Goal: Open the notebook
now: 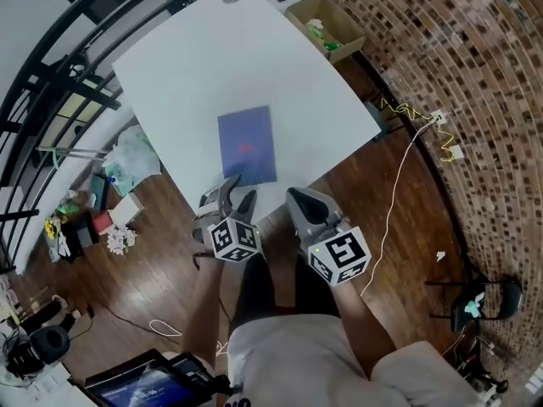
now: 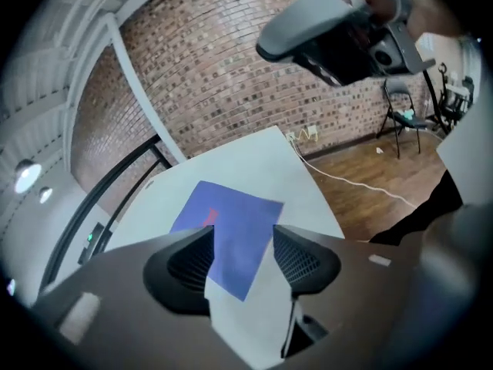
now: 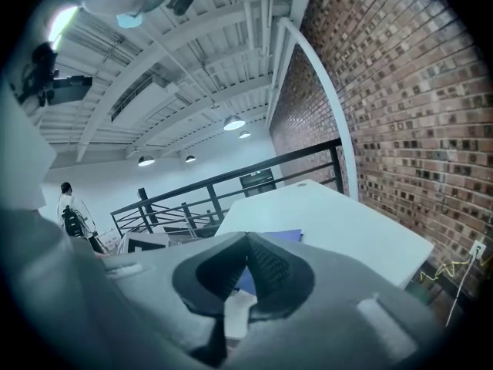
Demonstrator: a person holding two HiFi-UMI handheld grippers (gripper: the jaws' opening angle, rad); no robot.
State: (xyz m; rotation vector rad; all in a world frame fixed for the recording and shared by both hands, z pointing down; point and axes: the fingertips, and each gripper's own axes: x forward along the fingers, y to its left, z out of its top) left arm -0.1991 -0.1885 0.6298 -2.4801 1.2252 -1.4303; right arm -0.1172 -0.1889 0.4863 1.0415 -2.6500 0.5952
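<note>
A closed blue notebook (image 1: 247,145) with a small red mark on its cover lies flat on the white table (image 1: 195,66), close to the near edge. My left gripper (image 1: 238,192) hangs just short of the notebook's near left corner. Its jaws are open and hold nothing; in the left gripper view (image 2: 241,236) the notebook (image 2: 231,230) shows through the gap. My right gripper (image 1: 294,196) hovers by the table edge, right of the notebook, with its jaws shut and empty (image 3: 247,235). A strip of the notebook (image 3: 283,235) peeks past them.
An open cardboard box (image 1: 327,25) stands off the table's far right corner. A yellow cable (image 1: 397,195) runs over the wood floor on the right, near a folding chair (image 1: 480,302). Bags and clutter (image 1: 110,202) lie on the floor at left. A black railing (image 1: 51,66) borders the left.
</note>
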